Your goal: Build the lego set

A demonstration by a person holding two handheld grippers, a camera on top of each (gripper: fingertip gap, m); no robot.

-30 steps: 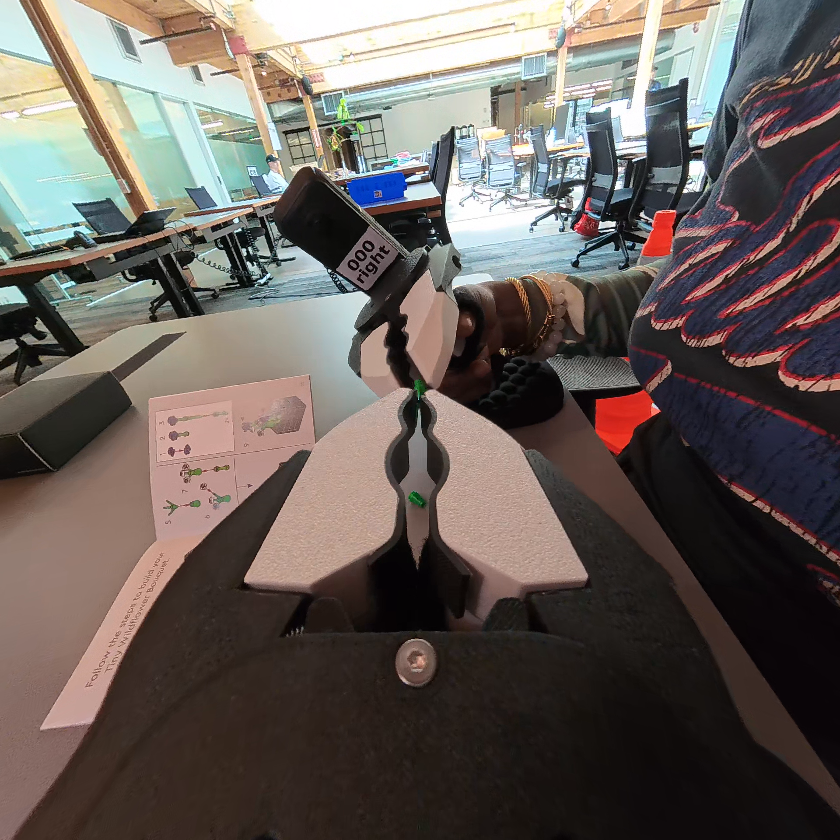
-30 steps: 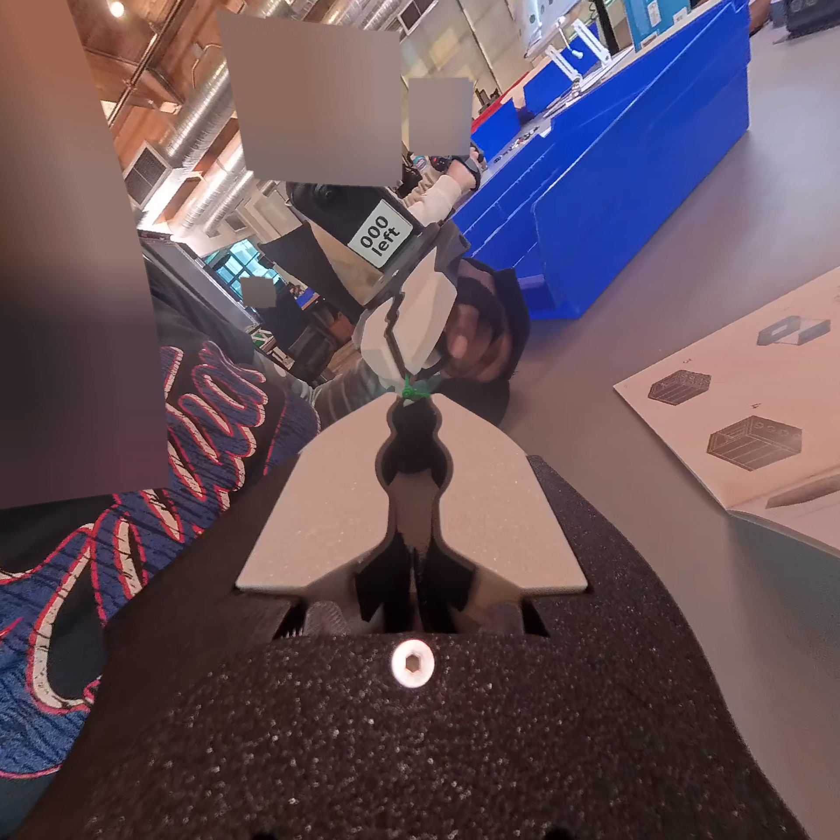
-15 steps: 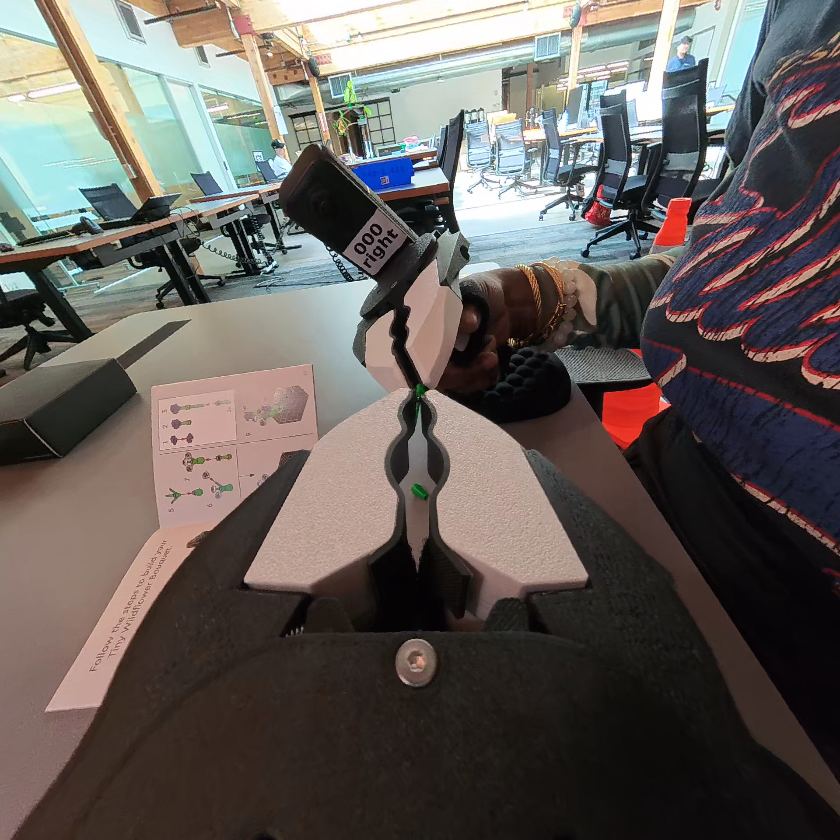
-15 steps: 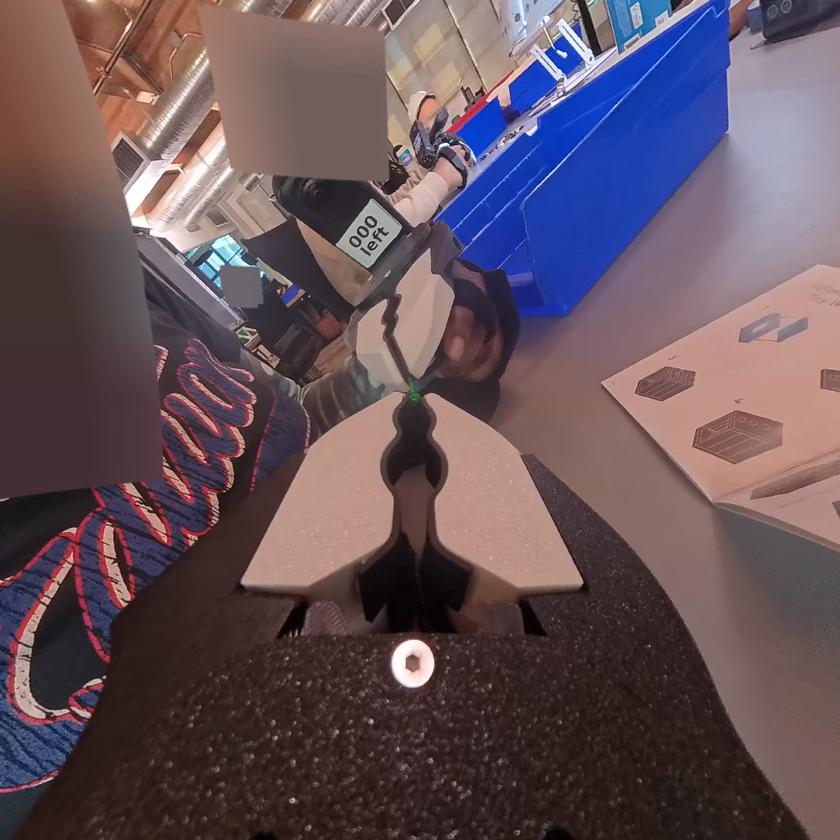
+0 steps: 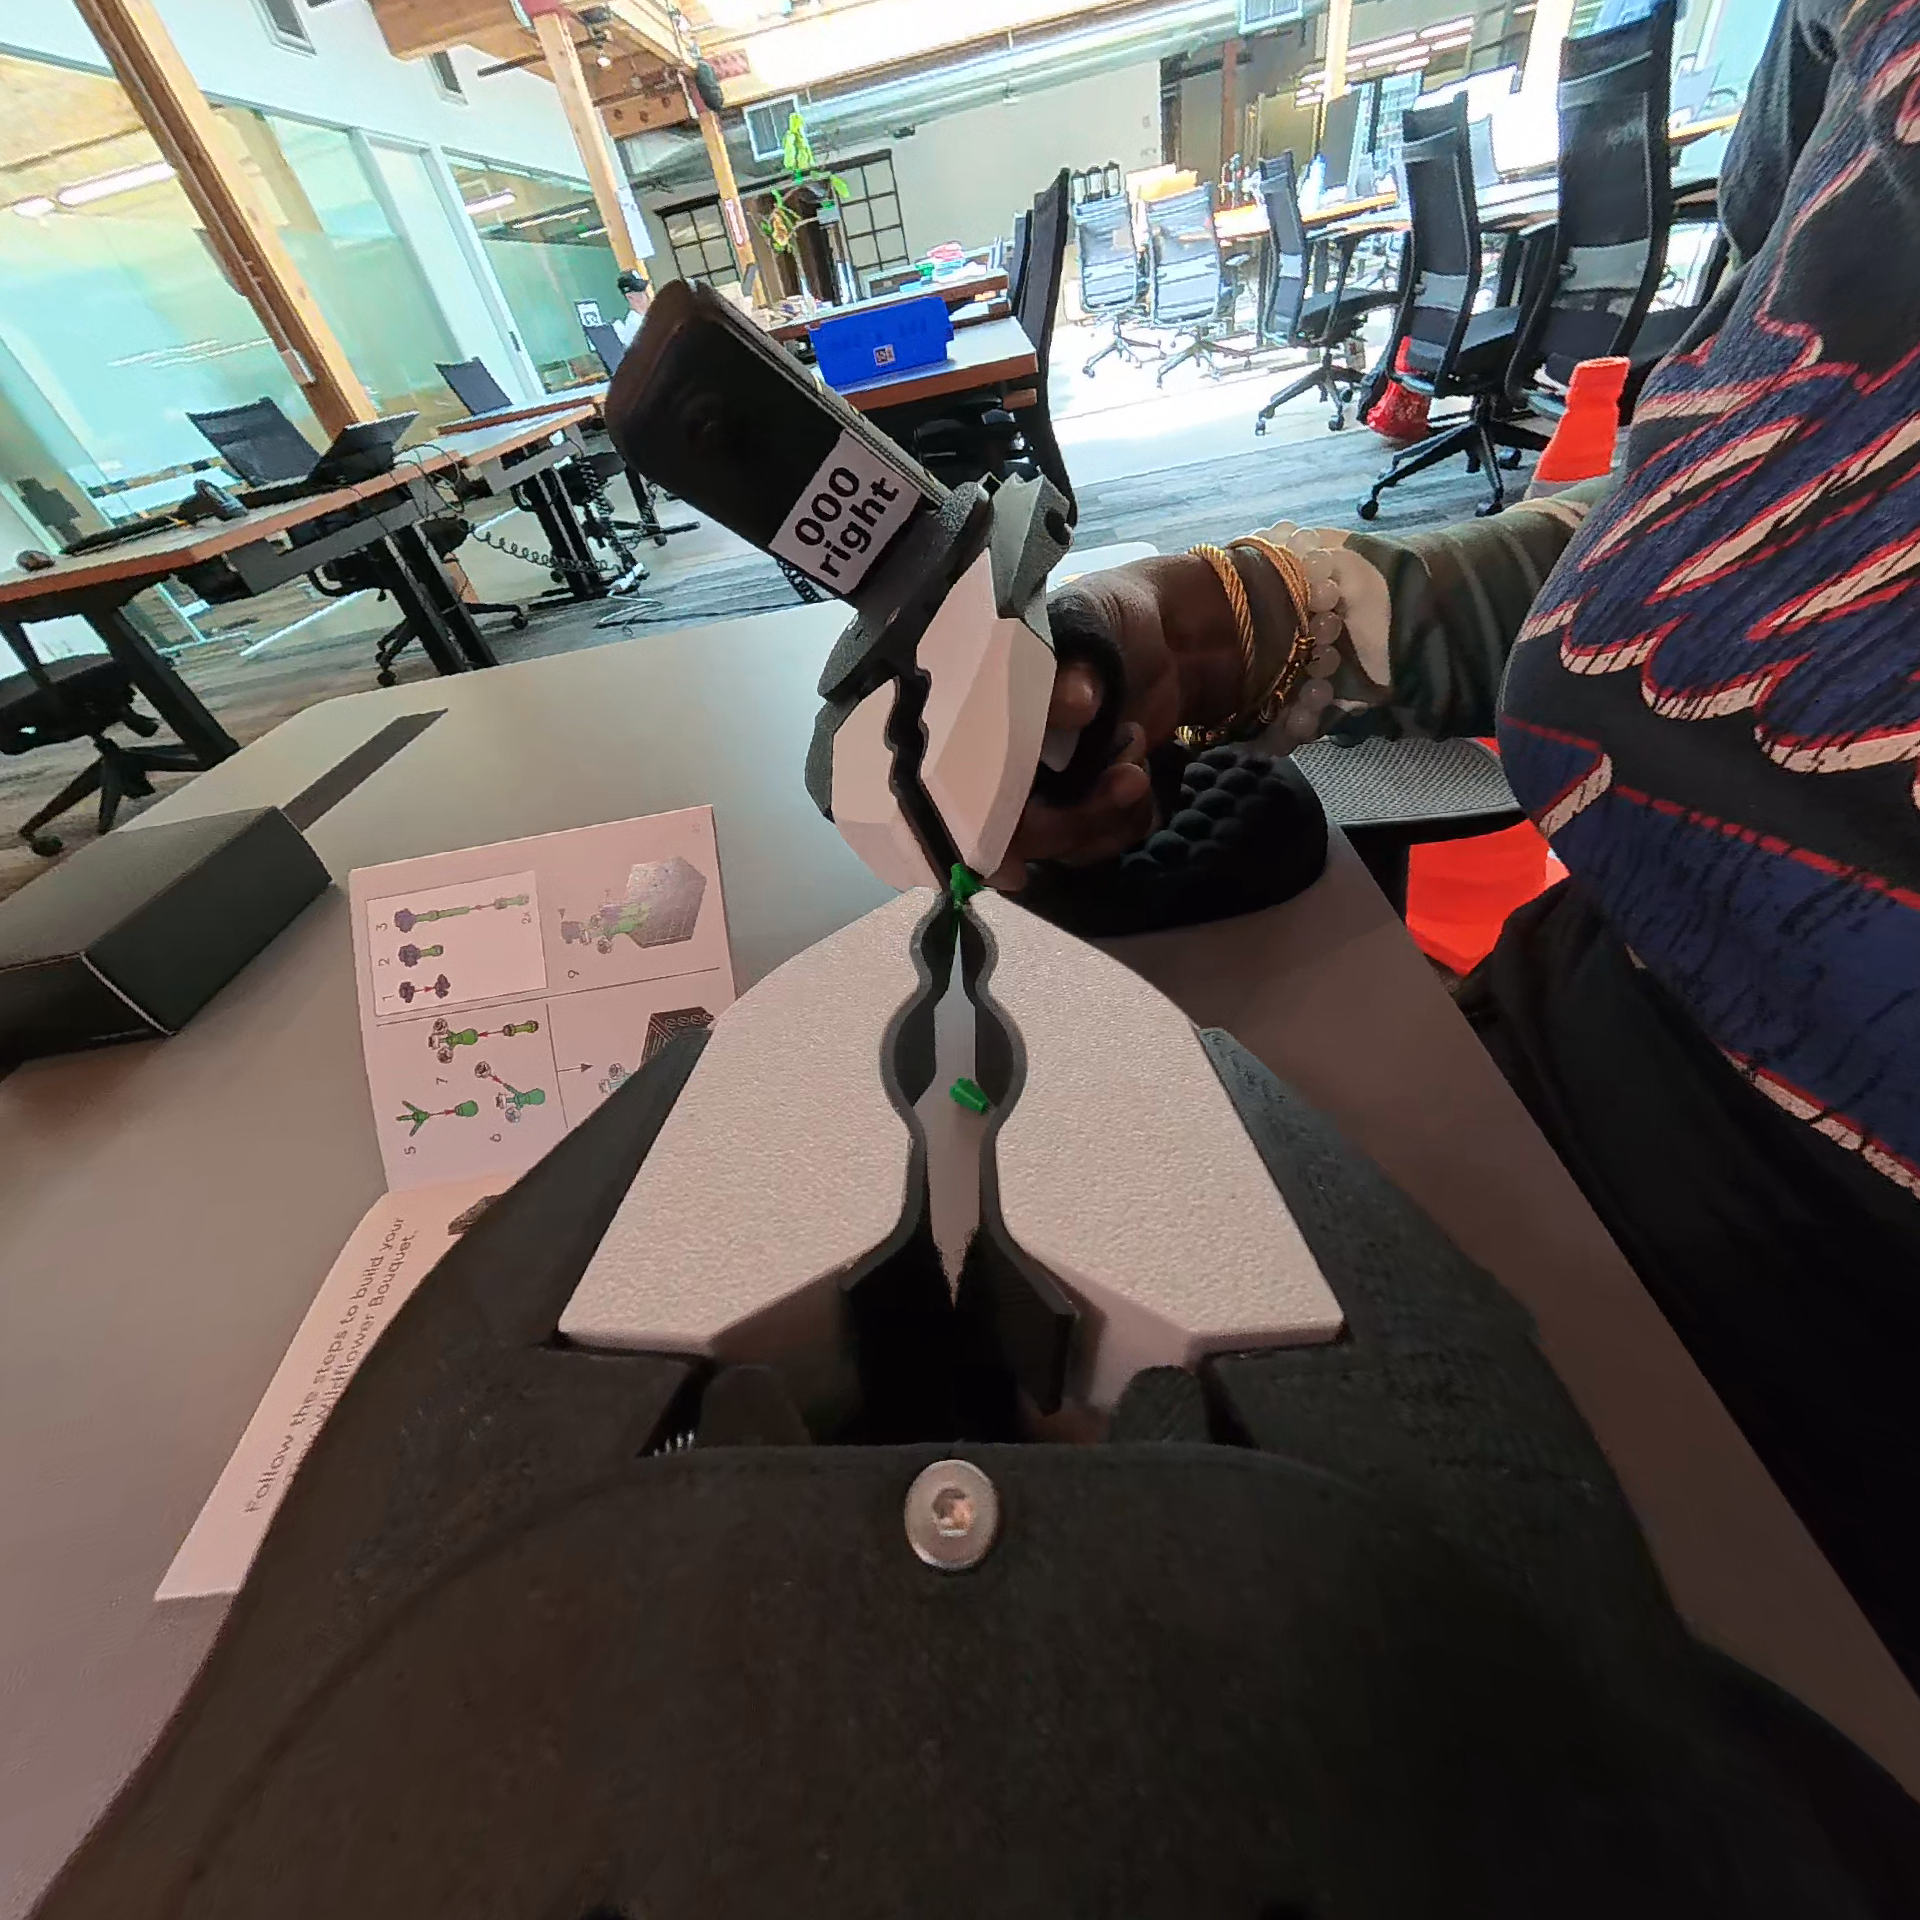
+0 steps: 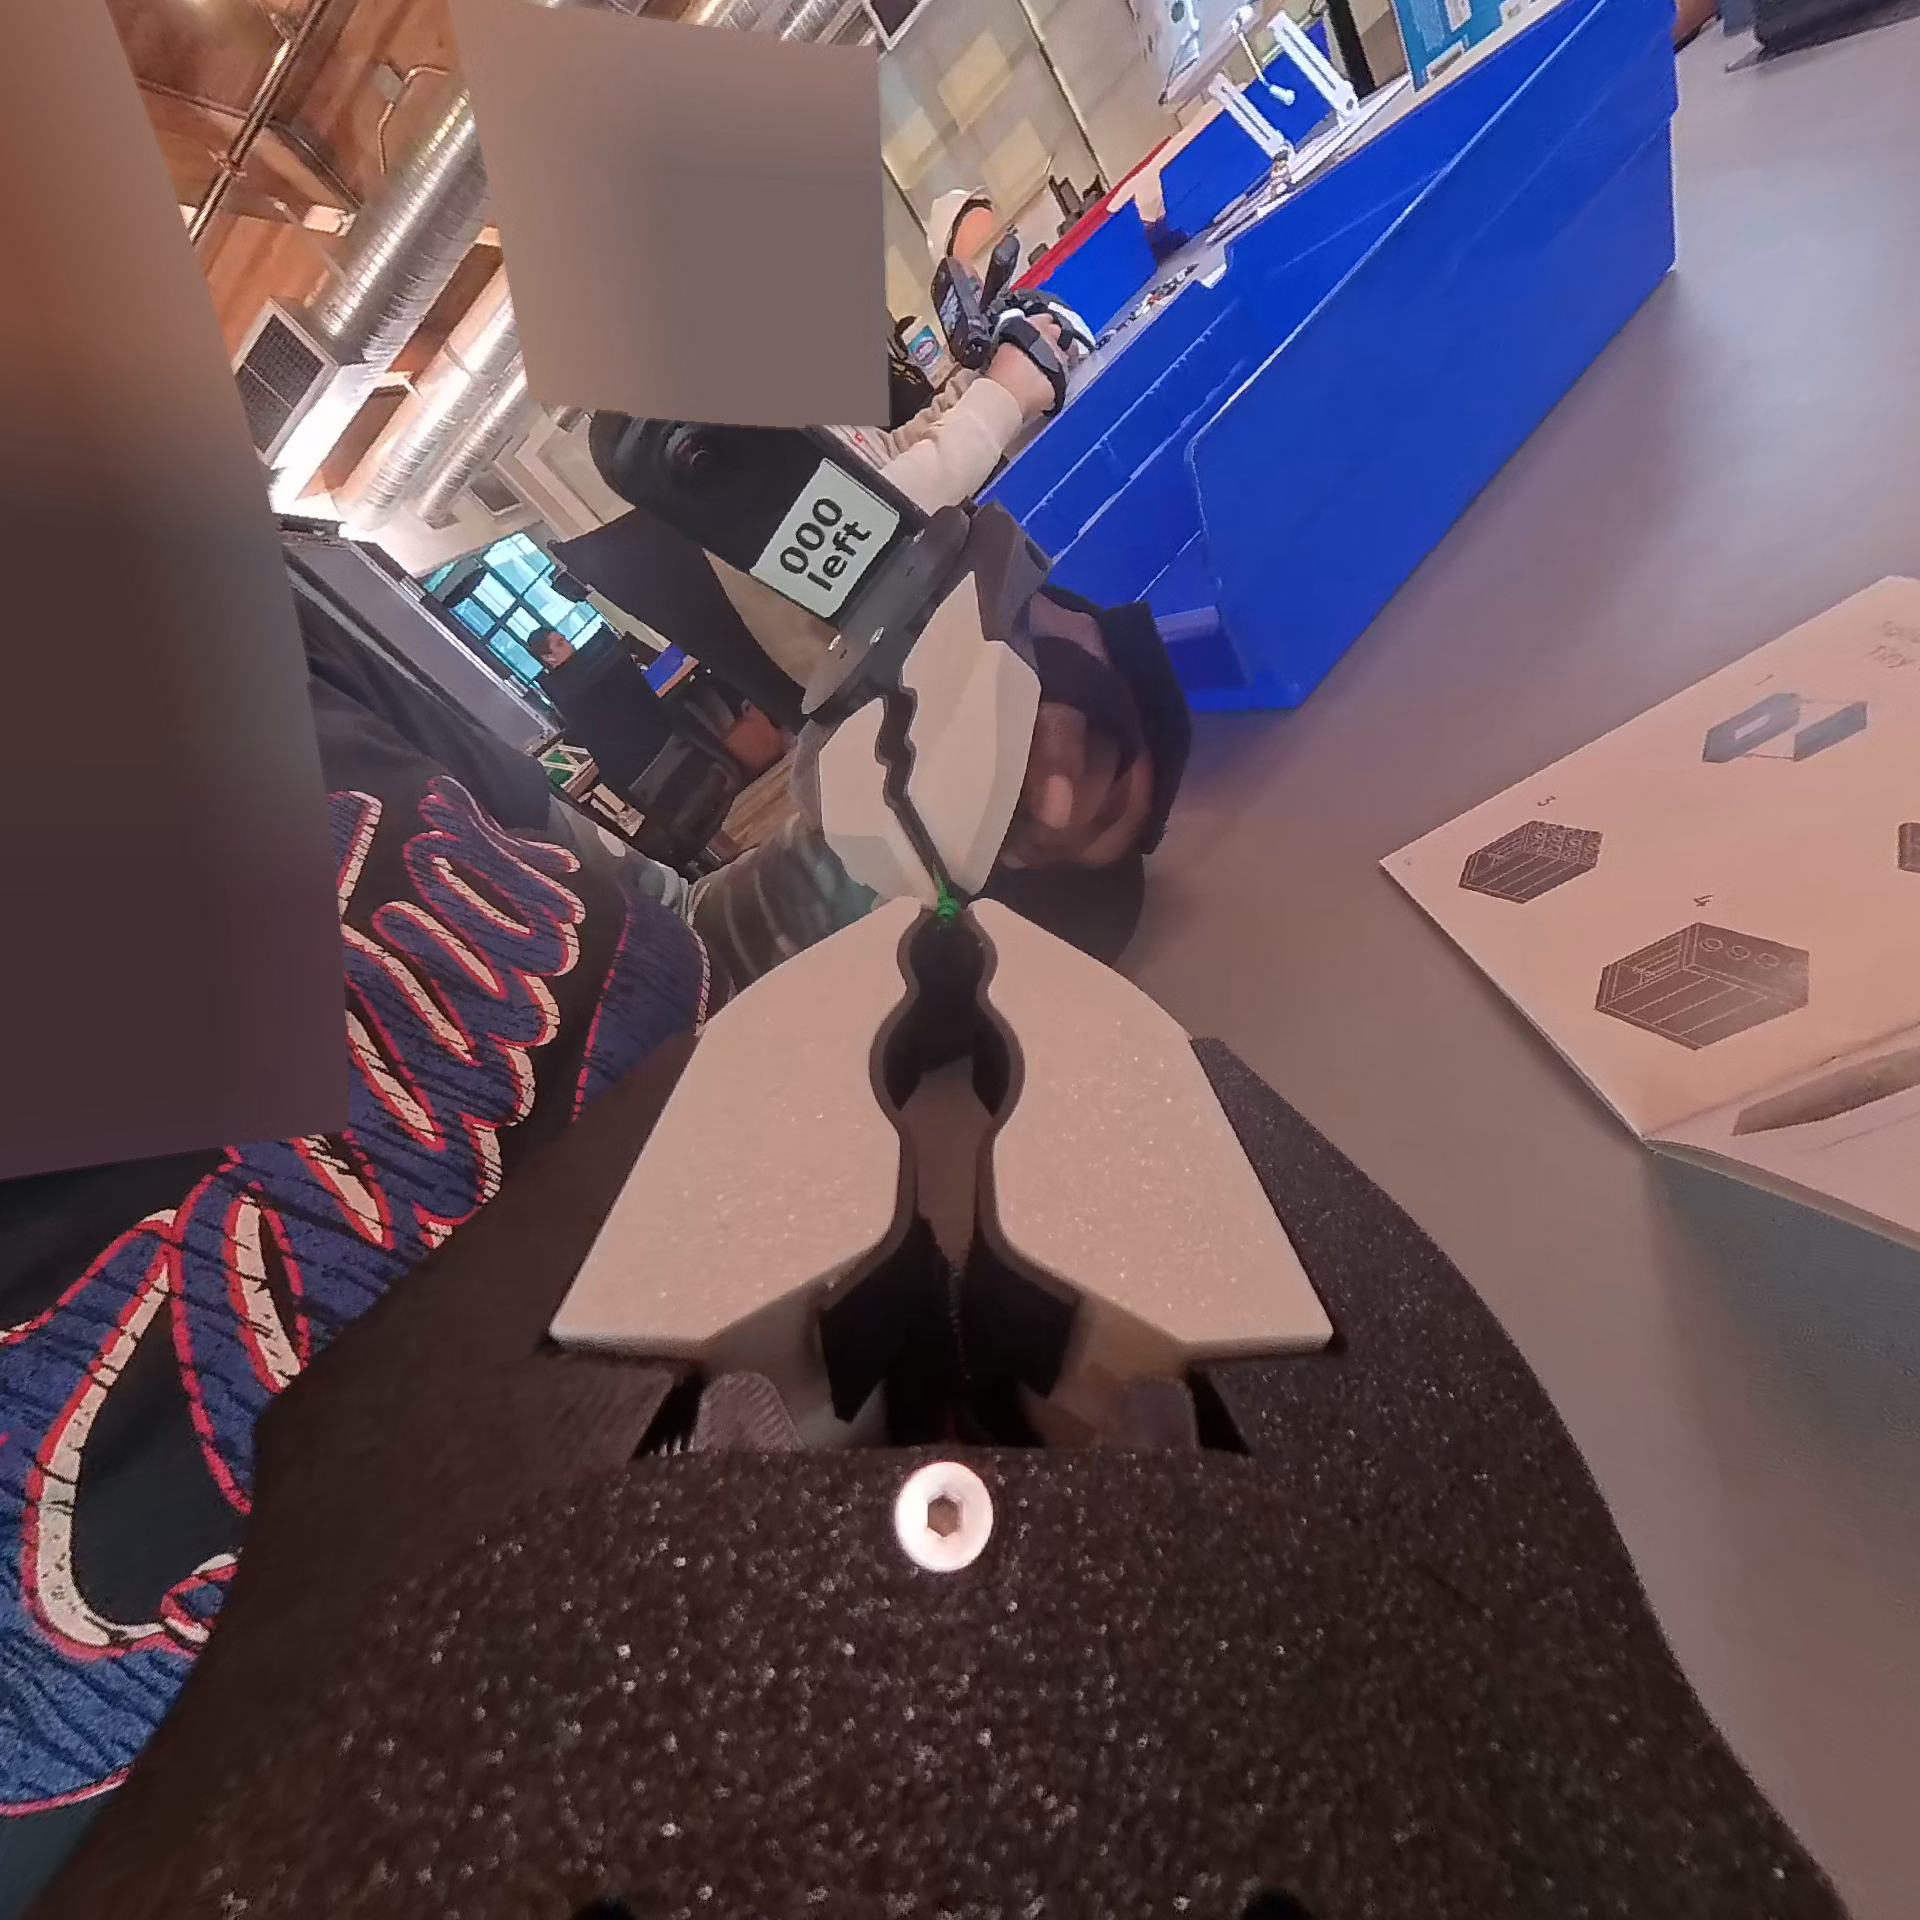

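My left gripper [image 5: 957,906] and my right gripper [image 6: 943,914] meet tip to tip above the grey table [image 5: 623,717]. Both are shut on a small green lego stem piece [image 5: 961,885], which also shows in the right wrist view [image 6: 943,902]. In the left wrist view the right gripper [image 5: 961,868] comes down from above; in the right wrist view the left gripper [image 6: 940,878] does the same. Another small green lego piece [image 5: 968,1094] lies on the table below my left fingers. How the green parts join between the tips is too small to tell.
An instruction sheet [image 5: 540,987] lies at left, beside a black box [image 5: 145,935]. Another instruction booklet [image 6: 1704,914] lies at right, with blue bins [image 6: 1403,416] behind it. A black dimpled pad [image 5: 1205,842] sits under the person's hand. The person's torso [image 5: 1714,779] is close on the right. My two grippers' fingertips are within a few centimetres of each other.
Both grippers have stayed shut tip to tip on the green piece. The pair has shifted slightly, and the loose green piece on the table shows a little higher between my left fingers.
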